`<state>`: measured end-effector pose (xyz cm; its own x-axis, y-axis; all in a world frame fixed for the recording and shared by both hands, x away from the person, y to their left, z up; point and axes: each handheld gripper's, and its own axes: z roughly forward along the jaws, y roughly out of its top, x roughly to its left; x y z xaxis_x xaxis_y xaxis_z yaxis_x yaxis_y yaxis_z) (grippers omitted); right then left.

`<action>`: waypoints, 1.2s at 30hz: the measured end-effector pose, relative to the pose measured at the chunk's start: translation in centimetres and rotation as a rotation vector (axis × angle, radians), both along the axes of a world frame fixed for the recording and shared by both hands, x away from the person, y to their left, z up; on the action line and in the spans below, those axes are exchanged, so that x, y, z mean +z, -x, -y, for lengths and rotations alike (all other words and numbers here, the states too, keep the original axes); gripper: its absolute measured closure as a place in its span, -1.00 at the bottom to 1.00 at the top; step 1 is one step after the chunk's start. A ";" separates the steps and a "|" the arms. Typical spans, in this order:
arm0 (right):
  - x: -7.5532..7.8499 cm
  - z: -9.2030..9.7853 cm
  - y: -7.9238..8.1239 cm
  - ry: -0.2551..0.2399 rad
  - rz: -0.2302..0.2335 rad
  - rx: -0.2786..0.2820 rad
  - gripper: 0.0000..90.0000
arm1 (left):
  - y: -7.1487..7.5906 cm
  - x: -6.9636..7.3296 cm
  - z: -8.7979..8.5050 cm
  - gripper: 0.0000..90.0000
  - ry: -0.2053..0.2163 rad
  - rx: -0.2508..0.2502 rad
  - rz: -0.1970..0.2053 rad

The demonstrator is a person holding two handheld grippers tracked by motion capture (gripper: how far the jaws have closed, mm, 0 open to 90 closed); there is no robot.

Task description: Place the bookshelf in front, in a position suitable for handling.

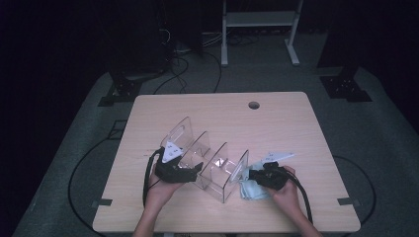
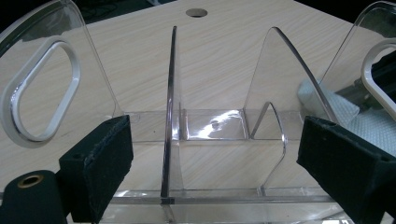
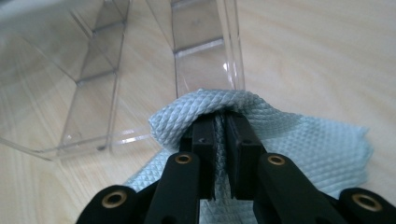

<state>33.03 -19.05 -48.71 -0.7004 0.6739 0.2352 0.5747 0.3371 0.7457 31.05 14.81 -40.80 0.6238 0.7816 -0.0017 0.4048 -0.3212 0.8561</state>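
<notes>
A clear acrylic divided organiser with upright fin-shaped partitions and white-rimmed oval handle cut-outs in its end walls is seen standing near the middle of the front half of a pale wood-grain table, set at a slant across it. In the left gripper view, the organiser is seen side on: two curved transparent dividers rise from its base, and an oval handle opening is cut in each outer wall.

A pale blue-green waffle-textured cloth is laid on the tabletop just beside the organiser's near right end, touching or almost touching its end wall. In the right gripper view the cloth is bunched up into a fold, and that fold is pinched between the closed jaws of the right gripper, directly in front of the clear end wall, so that the wall stands between the cloth and the compartments.

The left gripper is held against the organiser's left side. Its jaws are spread wide, and the organiser's near long edge is seen between the two black padded fingers without being pressed by them.

A round cable hole is cut in the far part of the table. Beyond the table, a grey floor with black cables and the white legs of a frame are visible in the dim background.
</notes>
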 end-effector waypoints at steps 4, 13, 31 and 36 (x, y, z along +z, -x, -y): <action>1.6 0.4 0.2 -0.044 0.045 -0.003 0.83 | 0.0 0.0 0.0 -0.81 0.003 -0.005 0.000; -0.4 0.2 -0.2 -0.011 -0.021 -0.004 0.83 | 0.3 0.7 0.0 -0.81 0.029 -0.035 -0.003; 2.7 0.6 0.3 -0.087 0.066 -0.011 0.84 | 0.4 0.5 0.8 -0.88 0.020 -0.071 -0.029; 0.8 0.3 0.0 -0.047 0.022 -0.001 0.84 | 0.3 0.3 1.0 -0.88 0.006 -0.066 -0.028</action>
